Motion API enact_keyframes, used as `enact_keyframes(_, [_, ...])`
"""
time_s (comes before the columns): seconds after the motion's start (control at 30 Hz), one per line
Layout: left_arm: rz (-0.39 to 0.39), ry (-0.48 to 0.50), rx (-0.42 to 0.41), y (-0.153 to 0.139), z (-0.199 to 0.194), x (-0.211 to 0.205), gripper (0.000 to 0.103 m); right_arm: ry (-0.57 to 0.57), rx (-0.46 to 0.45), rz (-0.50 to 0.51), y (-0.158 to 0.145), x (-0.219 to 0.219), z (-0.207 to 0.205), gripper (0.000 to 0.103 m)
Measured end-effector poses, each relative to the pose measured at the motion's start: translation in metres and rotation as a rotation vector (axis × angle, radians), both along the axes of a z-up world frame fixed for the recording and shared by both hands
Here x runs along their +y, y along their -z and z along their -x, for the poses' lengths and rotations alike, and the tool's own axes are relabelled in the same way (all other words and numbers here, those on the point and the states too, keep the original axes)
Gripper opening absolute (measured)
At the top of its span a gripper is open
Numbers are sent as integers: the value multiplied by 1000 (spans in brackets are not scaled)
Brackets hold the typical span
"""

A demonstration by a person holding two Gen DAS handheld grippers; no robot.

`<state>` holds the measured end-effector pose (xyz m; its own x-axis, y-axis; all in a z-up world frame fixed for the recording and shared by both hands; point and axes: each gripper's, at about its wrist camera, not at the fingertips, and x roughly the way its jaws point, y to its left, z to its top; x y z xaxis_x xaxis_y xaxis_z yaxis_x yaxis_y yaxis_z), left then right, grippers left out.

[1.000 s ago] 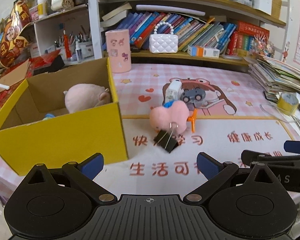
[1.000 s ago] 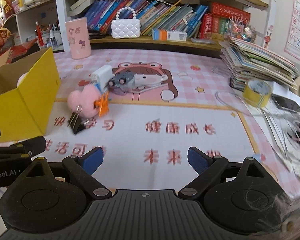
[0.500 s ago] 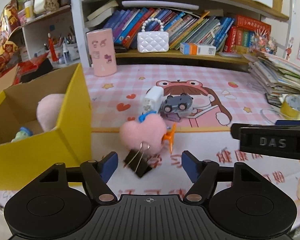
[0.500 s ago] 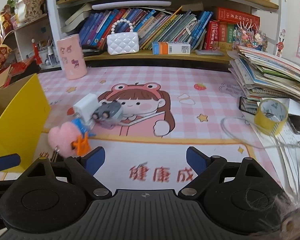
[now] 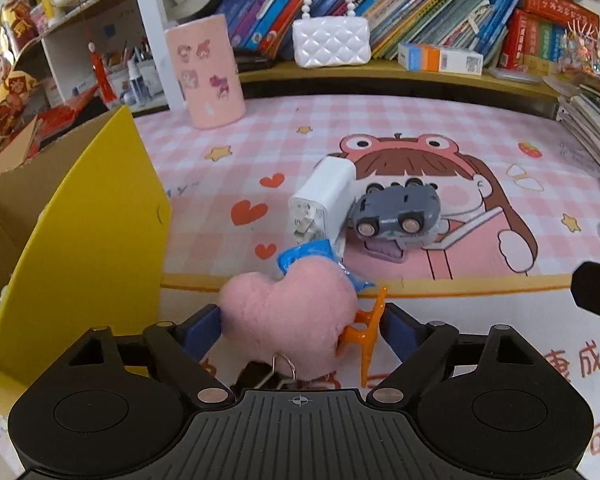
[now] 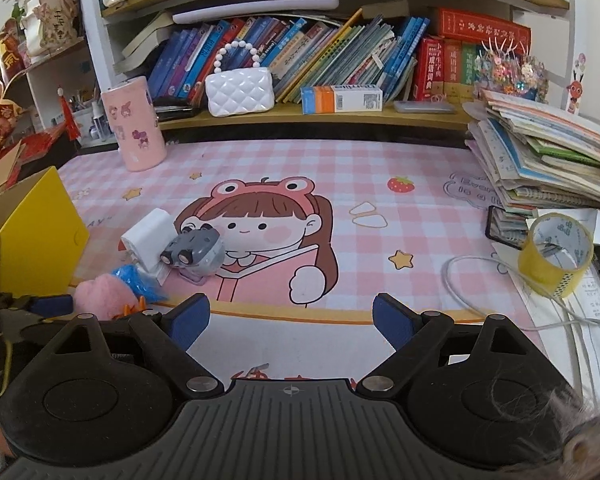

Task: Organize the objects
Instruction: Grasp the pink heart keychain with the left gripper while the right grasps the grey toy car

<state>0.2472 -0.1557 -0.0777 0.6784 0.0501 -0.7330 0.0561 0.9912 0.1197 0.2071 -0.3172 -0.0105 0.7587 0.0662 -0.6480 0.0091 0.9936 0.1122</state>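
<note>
two tools: both spread wide
left tool [image 5: 300,326]: blue pads either side of the pink plush heart [image 5: 288,312], not yet pinching it
pink plush heart: on the counter [image 5: 380,128], just right of the yellow cardboard box [image 5: 96,232]
orange plastic clip [image 5: 366,330]: against the heart's right edge
black binder clip [image 5: 266,374]: at the heart's near edge
white plug charger [image 5: 324,196]: beyond the heart, touching the grey toy car [image 5: 398,210]
right tool [image 6: 290,322]: over the counter, right of the heart, holding nothing

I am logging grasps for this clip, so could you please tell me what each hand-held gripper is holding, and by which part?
Nothing is clamped yet. The left hand-held gripper is open astride the pink plush heart; the right hand-held gripper is open and empty.
</note>
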Motion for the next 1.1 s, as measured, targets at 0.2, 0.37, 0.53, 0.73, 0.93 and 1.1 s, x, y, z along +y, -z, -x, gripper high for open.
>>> enact_keyframes(0.2, [45, 62, -49, -17, 12, -3, 50, -25, -9, -8, 1, -2, -9, 89])
enact_keyframes(0.37, [136, 69, -64, -33, 35, 8, 50, -55, -14, -22, 3, -3, -30, 89])
enact_keyframes(0.53, [187, 50, -100, -45, 54, 22, 50, -216, -16, -10, 11, 14, -61, 89])
enact_keyframes(0.73, [231, 5, -126, -60, 60, 33, 50, -407, -19, 60, 32, 50, -101, 88])
enact_keyframes(0.93, [248, -1, -156, -72, 69, 37, 50, -491, -1, 124, 49, 72, -124, 53])
enact_keyframes(1.1, [261, 11, -171, -76, 75, 38, 50, -464, -15, 99, 42, 67, -116, 42])
